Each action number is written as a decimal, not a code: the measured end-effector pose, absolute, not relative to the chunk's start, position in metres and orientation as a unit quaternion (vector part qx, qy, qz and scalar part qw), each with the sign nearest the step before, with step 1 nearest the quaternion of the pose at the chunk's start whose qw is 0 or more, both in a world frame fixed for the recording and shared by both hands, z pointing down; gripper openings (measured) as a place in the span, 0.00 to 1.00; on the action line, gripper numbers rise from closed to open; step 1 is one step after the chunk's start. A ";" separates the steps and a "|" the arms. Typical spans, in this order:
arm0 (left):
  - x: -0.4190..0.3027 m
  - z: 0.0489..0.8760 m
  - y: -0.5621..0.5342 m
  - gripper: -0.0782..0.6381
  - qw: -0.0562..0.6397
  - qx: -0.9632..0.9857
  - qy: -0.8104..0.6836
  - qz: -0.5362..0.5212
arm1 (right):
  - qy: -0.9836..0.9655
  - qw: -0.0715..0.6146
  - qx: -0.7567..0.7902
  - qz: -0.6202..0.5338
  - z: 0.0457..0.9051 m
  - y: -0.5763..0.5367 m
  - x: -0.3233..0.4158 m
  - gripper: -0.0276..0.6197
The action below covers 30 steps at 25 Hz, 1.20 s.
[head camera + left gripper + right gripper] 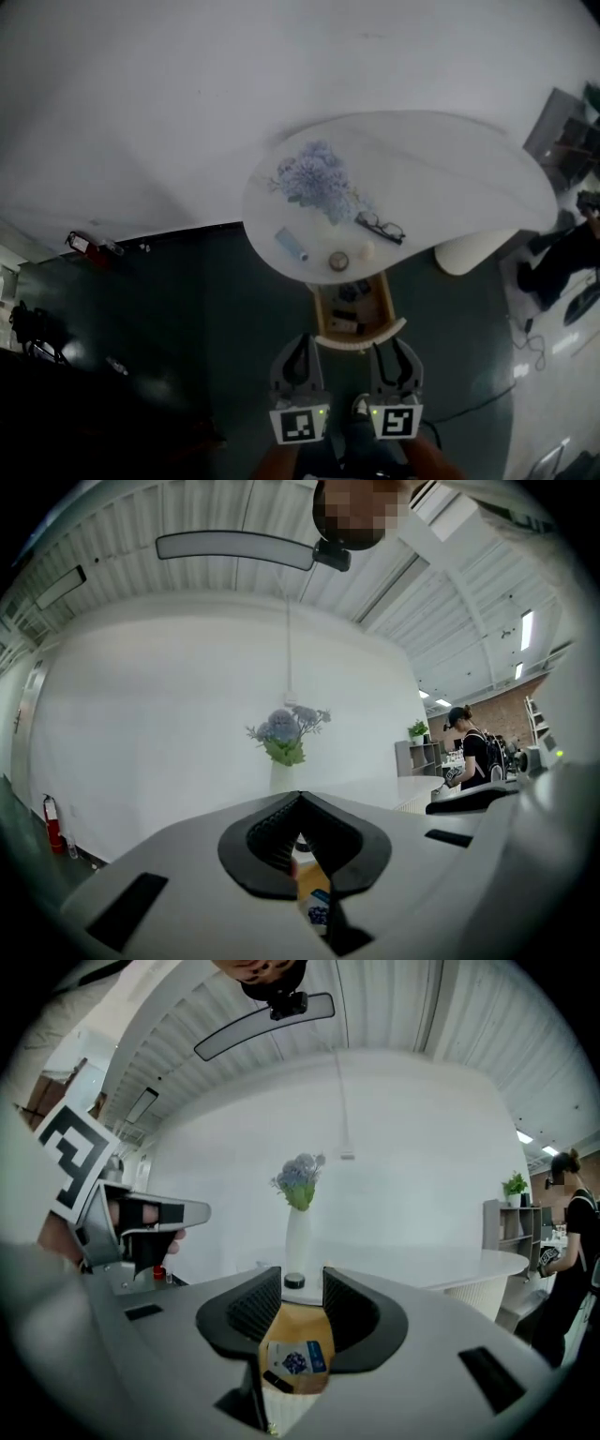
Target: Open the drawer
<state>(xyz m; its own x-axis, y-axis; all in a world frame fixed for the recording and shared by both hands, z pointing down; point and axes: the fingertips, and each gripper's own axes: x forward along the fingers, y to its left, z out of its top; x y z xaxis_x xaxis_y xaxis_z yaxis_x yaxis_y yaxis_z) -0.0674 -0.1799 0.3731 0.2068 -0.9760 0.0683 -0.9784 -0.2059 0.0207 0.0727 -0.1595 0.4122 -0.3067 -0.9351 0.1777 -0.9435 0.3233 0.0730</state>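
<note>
The drawer [328,314] under the white table's near edge stands pulled out, its wooden inside and curved white front [361,342] showing. A blue-printed packet [298,1357] and a dark item lie inside it. Just short of the drawer front, my left gripper [302,342] is shut, its fingertips meeting with nothing between them. My right gripper [388,349] hangs open beside it, close to the front's right end. In the left gripper view the left gripper [300,801] shows a sliver of the drawer [314,881] below its tips. The right gripper [302,1279] frames the drawer [292,1326].
On the round white table [450,178] stand a vase of blue flowers [314,173], glasses [380,227], a blue tube [291,244] and small round items [339,261]. The floor is dark green. A person [472,752] stands far right; cables lie on the floor [534,342].
</note>
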 end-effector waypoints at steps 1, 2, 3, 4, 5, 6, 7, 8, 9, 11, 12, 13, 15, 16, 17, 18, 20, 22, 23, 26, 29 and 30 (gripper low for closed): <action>-0.066 0.365 -0.180 0.11 0.031 0.778 -0.627 0.019 | -0.807 0.089 0.583 0.019 0.399 -0.162 0.073 0.24; -0.066 0.357 -0.179 0.11 0.032 0.780 -0.624 0.018 | -0.808 0.087 0.583 0.015 0.386 -0.164 0.073 0.24; -0.065 0.350 -0.179 0.11 0.035 0.783 -0.621 0.018 | -0.809 0.085 0.581 0.011 0.374 -0.168 0.072 0.24; -0.065 0.344 -0.180 0.11 0.042 0.784 -0.619 0.015 | -0.811 0.082 0.579 0.006 0.362 -0.172 0.072 0.24; -0.065 0.338 -0.182 0.11 0.048 0.784 -0.618 0.010 | -0.813 0.079 0.577 0.001 0.350 -0.177 0.072 0.24; -0.065 0.331 -0.183 0.11 0.052 0.784 -0.618 0.005 | -0.815 0.076 0.575 -0.005 0.339 -0.181 0.072 0.24; -0.065 0.325 -0.183 0.11 0.051 0.784 -0.619 0.003 | -0.816 0.072 0.574 -0.010 0.328 -0.184 0.072 0.24; -0.065 0.319 -0.184 0.11 0.047 0.784 -0.618 0.003 | -0.817 0.066 0.573 -0.014 0.317 -0.186 0.072 0.24; -0.066 0.312 -0.184 0.11 0.043 0.786 -0.617 0.004 | -0.816 0.058 0.574 -0.016 0.306 -0.187 0.072 0.24; -0.066 0.296 -0.186 0.11 0.036 0.788 -0.614 0.001 | -0.814 0.045 0.579 -0.020 0.284 -0.188 0.075 0.24; -0.066 0.288 -0.187 0.11 0.032 0.790 -0.613 -0.002 | -0.813 0.044 0.580 -0.024 0.275 -0.189 0.077 0.24; -0.066 0.280 -0.190 0.11 0.030 0.791 -0.611 -0.008 | -0.813 0.044 0.580 -0.027 0.268 -0.191 0.078 0.24; -0.065 0.264 -0.195 0.11 0.026 0.794 -0.607 -0.025 | -0.815 0.043 0.577 -0.034 0.257 -0.195 0.076 0.24; -0.062 0.258 -0.197 0.11 0.022 0.798 -0.602 -0.030 | -0.817 0.044 0.574 -0.037 0.254 -0.197 0.074 0.24; -0.059 0.253 -0.197 0.11 0.019 0.802 -0.597 -0.031 | -0.819 0.045 0.571 -0.041 0.251 -0.198 0.072 0.24; -0.056 0.250 -0.198 0.11 0.016 0.805 -0.592 -0.029 | -0.821 0.046 0.567 -0.046 0.249 -0.200 0.071 0.24; -0.052 0.247 -0.202 0.11 0.008 0.809 -0.588 -0.022 | -0.822 0.040 0.565 -0.055 0.242 -0.202 0.069 0.24; -0.051 0.245 -0.206 0.11 0.004 0.809 -0.588 -0.022 | -0.822 0.034 0.565 -0.061 0.236 -0.204 0.069 0.24; -0.051 0.244 -0.208 0.11 0.003 0.808 -0.588 -0.024 | -0.821 0.033 0.566 -0.064 0.234 -0.205 0.070 0.24; -0.051 0.243 -0.213 0.11 0.007 0.807 -0.589 -0.029 | -0.817 0.037 0.571 -0.063 0.235 -0.210 0.074 0.24; -0.051 0.243 -0.217 0.11 0.003 0.807 -0.589 -0.029 | -0.816 0.038 0.574 -0.059 0.236 -0.214 0.078 0.24; -0.051 0.244 -0.217 0.11 0.005 0.807 -0.589 -0.028 | -0.816 0.037 0.574 -0.056 0.237 -0.215 0.078 0.24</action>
<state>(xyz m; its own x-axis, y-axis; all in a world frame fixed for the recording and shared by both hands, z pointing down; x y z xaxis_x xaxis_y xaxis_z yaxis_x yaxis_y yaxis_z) -0.0507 -0.2173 0.2444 0.3038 -0.9519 -0.0393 -0.9514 -0.3053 0.0412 0.0783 -0.2152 0.2366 -0.3388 -0.9409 -0.0040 -0.9324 0.3352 0.1350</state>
